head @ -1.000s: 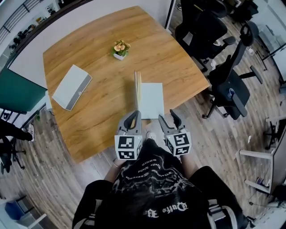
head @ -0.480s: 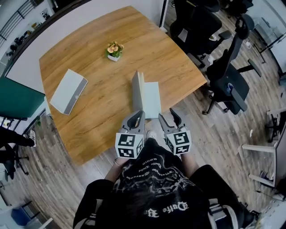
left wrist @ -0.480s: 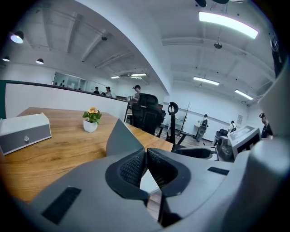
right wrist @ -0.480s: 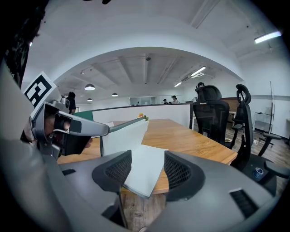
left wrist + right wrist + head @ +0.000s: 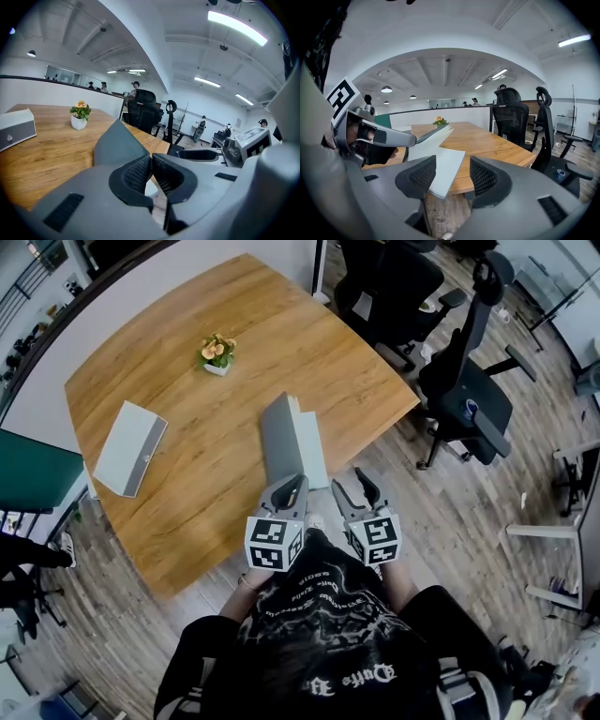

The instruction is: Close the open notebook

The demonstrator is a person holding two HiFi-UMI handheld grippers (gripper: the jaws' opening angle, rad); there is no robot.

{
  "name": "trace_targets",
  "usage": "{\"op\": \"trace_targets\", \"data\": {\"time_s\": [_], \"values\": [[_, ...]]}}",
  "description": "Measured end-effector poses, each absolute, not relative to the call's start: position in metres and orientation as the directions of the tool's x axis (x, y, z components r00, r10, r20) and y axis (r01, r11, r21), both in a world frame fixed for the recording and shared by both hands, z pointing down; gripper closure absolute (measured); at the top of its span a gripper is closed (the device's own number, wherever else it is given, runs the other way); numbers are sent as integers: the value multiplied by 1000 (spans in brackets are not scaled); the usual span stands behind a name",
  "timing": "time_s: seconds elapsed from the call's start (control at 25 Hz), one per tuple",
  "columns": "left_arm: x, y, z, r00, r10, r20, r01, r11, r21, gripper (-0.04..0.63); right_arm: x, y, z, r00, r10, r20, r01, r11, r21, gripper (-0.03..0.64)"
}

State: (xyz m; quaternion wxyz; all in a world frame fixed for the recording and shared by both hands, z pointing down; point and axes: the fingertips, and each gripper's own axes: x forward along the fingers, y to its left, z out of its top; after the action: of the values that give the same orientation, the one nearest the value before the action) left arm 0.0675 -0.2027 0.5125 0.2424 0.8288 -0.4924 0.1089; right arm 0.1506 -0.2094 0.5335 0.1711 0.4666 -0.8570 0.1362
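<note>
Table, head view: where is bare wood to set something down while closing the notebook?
Widest bare patch: between the grey box and the notebook, this side of the flower pot. Also free: the far right corner toward the chairs. Crowded: the near edge, with the left tool and right tool at the notebook.

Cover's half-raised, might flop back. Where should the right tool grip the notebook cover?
Probably the cover by its free top edge at the near corner, coming from the table's near side, jaws straddling the thin sheet. It leans over the white pages, so that edge stands clear; the right tool is open.
</note>
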Motion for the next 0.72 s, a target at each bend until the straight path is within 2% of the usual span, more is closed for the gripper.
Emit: {"op": "trace_targets", "data": {"time_s": [0.72], "values": [[119,-218,561,560,-645,520,-827,-478,297,558,188,-212,543,-425,-790,441,-895,442,-70,396]]}}
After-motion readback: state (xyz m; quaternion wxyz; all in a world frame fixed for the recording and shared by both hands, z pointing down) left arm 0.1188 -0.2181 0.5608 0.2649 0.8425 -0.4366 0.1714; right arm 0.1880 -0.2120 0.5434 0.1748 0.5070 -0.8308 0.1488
